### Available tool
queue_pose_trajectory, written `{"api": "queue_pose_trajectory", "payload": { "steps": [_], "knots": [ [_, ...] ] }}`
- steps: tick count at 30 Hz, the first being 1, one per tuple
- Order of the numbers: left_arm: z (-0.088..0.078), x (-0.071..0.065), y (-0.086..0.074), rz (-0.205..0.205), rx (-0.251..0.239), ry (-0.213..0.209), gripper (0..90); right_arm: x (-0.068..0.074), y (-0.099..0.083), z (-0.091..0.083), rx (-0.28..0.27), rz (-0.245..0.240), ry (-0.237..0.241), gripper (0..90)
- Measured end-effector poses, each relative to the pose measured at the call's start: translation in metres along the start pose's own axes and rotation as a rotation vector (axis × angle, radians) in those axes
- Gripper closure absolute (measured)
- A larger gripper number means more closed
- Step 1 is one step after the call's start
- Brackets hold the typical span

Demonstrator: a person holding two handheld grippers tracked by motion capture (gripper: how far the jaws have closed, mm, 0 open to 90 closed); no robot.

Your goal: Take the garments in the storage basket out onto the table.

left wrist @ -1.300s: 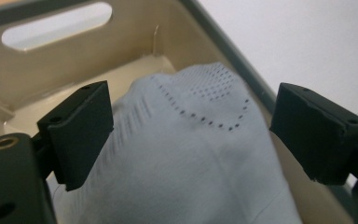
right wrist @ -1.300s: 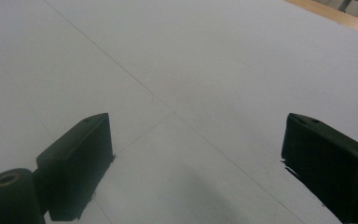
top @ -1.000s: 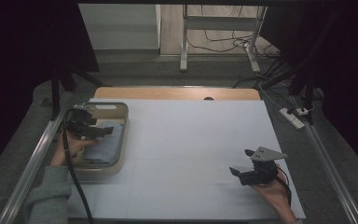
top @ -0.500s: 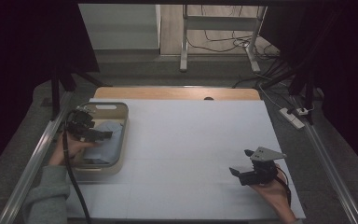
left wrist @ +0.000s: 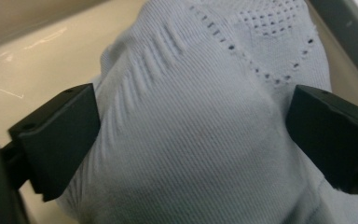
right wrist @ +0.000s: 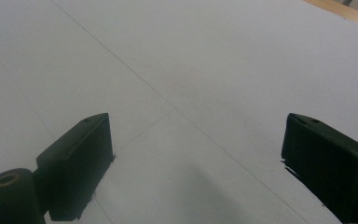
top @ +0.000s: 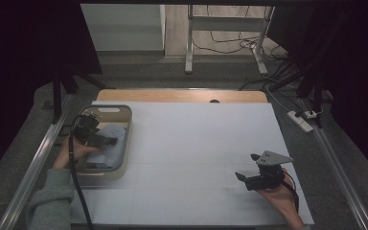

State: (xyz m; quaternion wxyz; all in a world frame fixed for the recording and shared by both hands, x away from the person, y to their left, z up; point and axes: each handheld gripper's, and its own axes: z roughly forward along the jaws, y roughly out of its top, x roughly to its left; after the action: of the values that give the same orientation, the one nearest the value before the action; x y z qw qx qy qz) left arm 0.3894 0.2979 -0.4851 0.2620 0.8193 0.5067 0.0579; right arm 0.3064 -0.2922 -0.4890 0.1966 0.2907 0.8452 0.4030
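Clearly we are dealing with a soft thing: the pale blue knitted cloth (left wrist: 205, 121), ribbed and with a pattern of small holes near its top, lies bunched in the cream tray (top: 124, 112) at the left of the high view, a little above the middle. We judge it light, limp and not fragile; it will sag and drape once lifted, and its ribbed knit should give the pads good friction, so slipping is a small worry. A pinch on a raised fold near the middle of the bunch looks like the best hold, since a flat layer would offer the pads little to bite.

Our left gripper (top: 109, 140) reaches into the tray from the lower left of the high view, angled down over the cloth, with the hand (top: 74, 151) behind it and the grey sleeve (top: 50, 199) trailing toward the bottom edge. Its jaws have just been opening and now stand wide. In the left gripper view the cloth bulges up between them, reaching both jaws at the left and right edges of the frame, yet we do not see it squeezed.

Our right gripper (top: 243, 178) rests low at the lower right of the high view, on the white table (right wrist: 205, 60). Its jaws are spread wide with nothing between them but bare surface.
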Motion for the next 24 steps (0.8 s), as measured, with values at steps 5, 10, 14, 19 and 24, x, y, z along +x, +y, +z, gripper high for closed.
{"api": "queue_pose_trajectory", "payload": {
  "steps": [5, 10, 14, 19, 24],
  "knots": [
    [0.0055, -0.0038, 0.0016, 0.008, 0.036, 0.024, 13.6, 0.0, -0.0001, 0.0002, 0.001, -0.001, -0.001, 8.2],
    [0.0092, -0.0063, 0.0009, 0.025, 0.053, 0.041, 26.8, 0.0002, 0.0, 0.0002, 0.002, -0.003, 0.0, 8.2],
    [0.0085, -0.0042, -0.0003, 0.016, 0.046, 0.036, 36.3, 0.0007, 0.0001, 0.0006, 0.003, -0.007, -0.002, 8.3],
    [0.0069, -0.0007, -0.002, 0.008, 0.031, 0.016, 48.6, 0.0003, 0.0008, -0.0009, -0.021, 0.015, 0.015, 8.5],
    [0.0051, -0.0001, -0.0027, 0.015, 0.015, 0.013, 53.2, 0.0002, 0.0005, -0.0004, -0.014, 0.009, 0.014, 8.5]
  ]
}}
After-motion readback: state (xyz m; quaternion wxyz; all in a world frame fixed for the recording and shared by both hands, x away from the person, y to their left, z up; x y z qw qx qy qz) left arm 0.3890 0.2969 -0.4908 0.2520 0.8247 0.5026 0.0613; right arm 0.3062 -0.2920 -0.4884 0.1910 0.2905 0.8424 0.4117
